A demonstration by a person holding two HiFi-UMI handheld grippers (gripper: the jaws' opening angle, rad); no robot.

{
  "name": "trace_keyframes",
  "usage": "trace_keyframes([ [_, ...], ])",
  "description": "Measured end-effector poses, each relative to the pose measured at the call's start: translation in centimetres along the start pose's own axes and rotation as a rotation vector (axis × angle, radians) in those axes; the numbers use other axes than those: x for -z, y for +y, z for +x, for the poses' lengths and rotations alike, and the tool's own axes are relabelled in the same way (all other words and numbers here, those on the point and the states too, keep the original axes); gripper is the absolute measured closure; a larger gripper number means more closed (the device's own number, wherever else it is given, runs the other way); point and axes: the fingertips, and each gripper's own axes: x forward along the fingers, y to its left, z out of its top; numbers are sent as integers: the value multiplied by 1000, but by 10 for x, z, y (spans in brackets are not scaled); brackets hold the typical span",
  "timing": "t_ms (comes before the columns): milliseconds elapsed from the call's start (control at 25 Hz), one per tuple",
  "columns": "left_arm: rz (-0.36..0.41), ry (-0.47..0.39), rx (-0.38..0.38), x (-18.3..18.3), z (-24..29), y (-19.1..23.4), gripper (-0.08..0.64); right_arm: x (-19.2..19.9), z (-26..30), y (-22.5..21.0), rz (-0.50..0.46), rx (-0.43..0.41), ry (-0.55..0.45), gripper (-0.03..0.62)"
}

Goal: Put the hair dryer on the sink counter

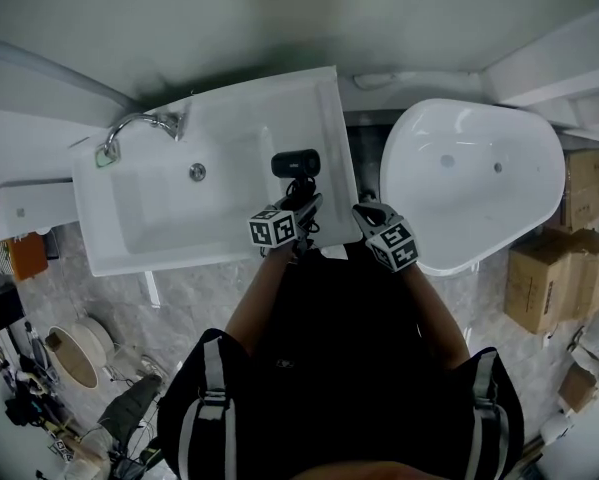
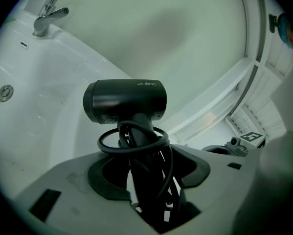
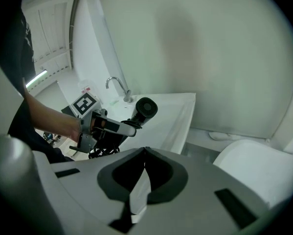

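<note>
A black hair dryer (image 1: 295, 164) is held over the flat right part of the white sink counter (image 1: 324, 118); I cannot tell whether it touches the surface. My left gripper (image 1: 301, 204) is shut on its handle, with the black cord looped around the handle at the jaws. In the left gripper view the dryer's barrel (image 2: 125, 101) stands just past the left gripper (image 2: 144, 155). My right gripper (image 1: 365, 212) hangs beside the counter's right edge, shut and holding nothing. The right gripper view shows the right gripper (image 3: 145, 153) with jaws together, and the hair dryer (image 3: 146, 107) beyond.
The basin has a chrome faucet (image 1: 139, 123) at its back left and a drain (image 1: 197, 172). A white bathtub (image 1: 469, 178) stands right of the counter, with cardboard boxes (image 1: 554, 268) further right. Clutter lies on the floor at lower left (image 1: 74, 353).
</note>
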Motion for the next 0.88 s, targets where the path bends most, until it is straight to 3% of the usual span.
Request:
trace_keyframes([
  [400,-24,45,-27,10,21,9,325,1,-5,-5,4,16,6,534],
  [880,27,77,-94,12,33,16,325,8,-2,-11,4,11,16,534],
])
